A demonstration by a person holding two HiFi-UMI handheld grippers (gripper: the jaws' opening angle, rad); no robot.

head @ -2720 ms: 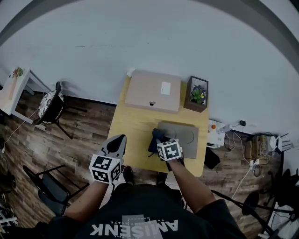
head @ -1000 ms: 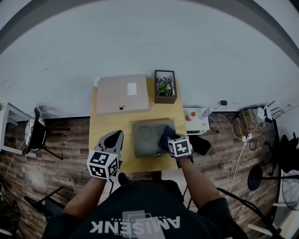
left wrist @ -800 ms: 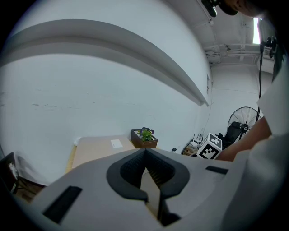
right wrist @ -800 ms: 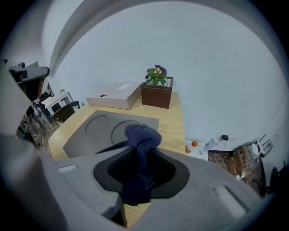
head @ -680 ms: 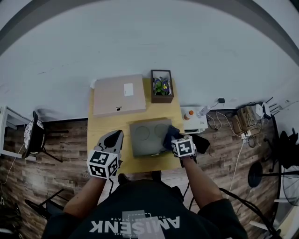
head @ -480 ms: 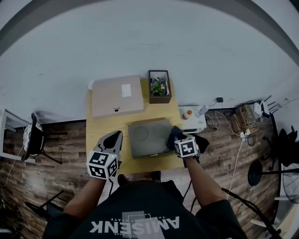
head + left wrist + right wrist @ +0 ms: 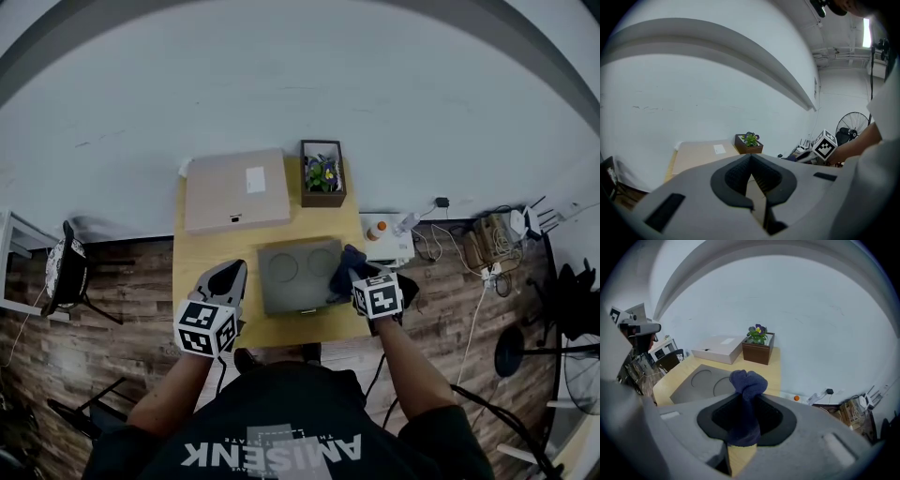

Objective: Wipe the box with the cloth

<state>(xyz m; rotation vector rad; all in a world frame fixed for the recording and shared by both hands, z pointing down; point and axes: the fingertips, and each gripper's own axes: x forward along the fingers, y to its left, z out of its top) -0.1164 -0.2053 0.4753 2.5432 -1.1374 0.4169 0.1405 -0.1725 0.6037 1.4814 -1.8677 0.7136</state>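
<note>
Grey box (image 7: 292,275) with two round recesses in its top lies flat on the table (image 7: 208,251), toward the near edge and right of centre.

Left gripper (image 7: 234,272) (image 7: 750,159) hangs above the near left part of the table, apart from the grey box. Its jaws are closed tip to tip, with nothing between them.

Flat beige carton (image 7: 236,190) (image 7: 701,154) (image 7: 717,348) with a white label lies at the far left corner, just beyond the grey box (image 7: 701,380).

Brown planter (image 7: 322,174) (image 7: 749,143) (image 7: 758,348) with purple and yellow flowers stands at the far right corner, just beside the carton.

Dark blue cloth (image 7: 345,265) (image 7: 747,380) sits at the right edge of the grey box, close to the table's right edge. Whether it presses on the box surface cannot be determined.

Right gripper (image 7: 356,279) (image 7: 744,401) has its jaws clamped on the cloth. A bunched end stands up past the jaw tips, and the rest runs back between the pads.
</note>
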